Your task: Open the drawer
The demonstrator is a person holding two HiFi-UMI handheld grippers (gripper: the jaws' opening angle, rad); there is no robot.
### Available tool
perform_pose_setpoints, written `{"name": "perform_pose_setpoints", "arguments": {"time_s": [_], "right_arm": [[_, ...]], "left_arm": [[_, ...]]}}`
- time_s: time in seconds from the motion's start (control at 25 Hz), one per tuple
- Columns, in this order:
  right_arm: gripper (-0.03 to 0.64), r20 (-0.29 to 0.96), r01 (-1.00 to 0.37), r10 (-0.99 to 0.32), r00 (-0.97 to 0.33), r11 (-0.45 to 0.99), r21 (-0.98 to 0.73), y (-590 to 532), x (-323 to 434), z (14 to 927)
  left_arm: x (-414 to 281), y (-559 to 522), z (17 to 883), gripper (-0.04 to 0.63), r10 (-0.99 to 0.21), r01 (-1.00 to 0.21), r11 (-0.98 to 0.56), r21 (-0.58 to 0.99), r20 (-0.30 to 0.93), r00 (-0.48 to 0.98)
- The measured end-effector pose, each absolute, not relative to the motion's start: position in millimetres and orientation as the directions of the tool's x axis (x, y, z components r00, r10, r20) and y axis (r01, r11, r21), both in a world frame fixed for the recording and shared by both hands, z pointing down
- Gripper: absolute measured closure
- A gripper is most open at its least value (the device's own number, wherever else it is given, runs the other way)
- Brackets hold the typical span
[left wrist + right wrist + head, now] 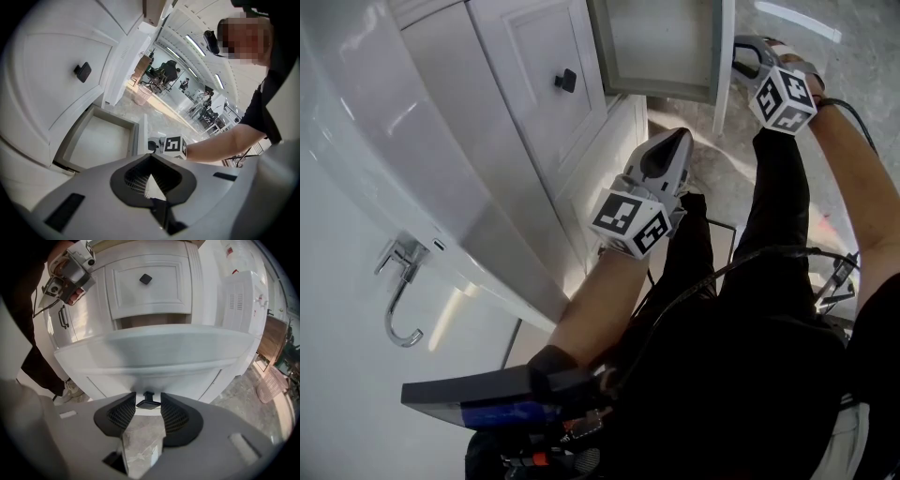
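Note:
A white drawer stands pulled out of the white cabinet, and its empty inside shows from above. My right gripper is at the drawer's front panel. Its jaws sit on both sides of the small black knob, and the pads touch it. Its marker cube shows by the panel's edge. My left gripper hangs in the air in front of the cabinet, away from the drawer. Its tips meet with nothing between them.
Above the open drawer is a closed drawer with its own black knob. A chrome tap stands on the white counter at the left. The floor is grey marble, and a wire basket stands on it at the right.

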State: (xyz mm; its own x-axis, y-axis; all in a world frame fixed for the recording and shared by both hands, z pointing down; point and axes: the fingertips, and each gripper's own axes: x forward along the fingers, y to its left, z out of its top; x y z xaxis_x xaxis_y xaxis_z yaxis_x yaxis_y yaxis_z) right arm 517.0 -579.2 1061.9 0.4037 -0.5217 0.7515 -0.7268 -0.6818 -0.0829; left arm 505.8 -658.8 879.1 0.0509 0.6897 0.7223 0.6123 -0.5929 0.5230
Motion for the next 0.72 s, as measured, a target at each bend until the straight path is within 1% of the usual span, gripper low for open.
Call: {"name": "perform_pose_setpoints", "arguments": {"time_s": [0.16,0.36,0.56,0.72], "right_arm": [[0.46,0.779,-0.728,-0.496,0.384,-0.681,-0.074,-578,507,1049],[0.46,0.788,-0.671,-0.458,0.411,-0.737,-0.078,-550,501,1009],[0.462,0.767,-0.625,-0.453,0.454,-0.776,-0.089,-535,495,941],[0.496,0.738,-0.598,-0.467,0.486,-0.794,-0.108,-528,499,875]], "left_arm": [[511,-646,854,0.595,0.704,0.646,-0.567,0.511,0.708,0.058],[522,-620,799,0.595,0.758,0.695,-0.5,0.517,0.649,0.063],[518,-606,734,0.595,0.805,0.732,-0.432,0.527,0.592,0.049],[529,-590,670,0.595,0.844,0.765,-0.39,0.513,0.531,0.074]]}}
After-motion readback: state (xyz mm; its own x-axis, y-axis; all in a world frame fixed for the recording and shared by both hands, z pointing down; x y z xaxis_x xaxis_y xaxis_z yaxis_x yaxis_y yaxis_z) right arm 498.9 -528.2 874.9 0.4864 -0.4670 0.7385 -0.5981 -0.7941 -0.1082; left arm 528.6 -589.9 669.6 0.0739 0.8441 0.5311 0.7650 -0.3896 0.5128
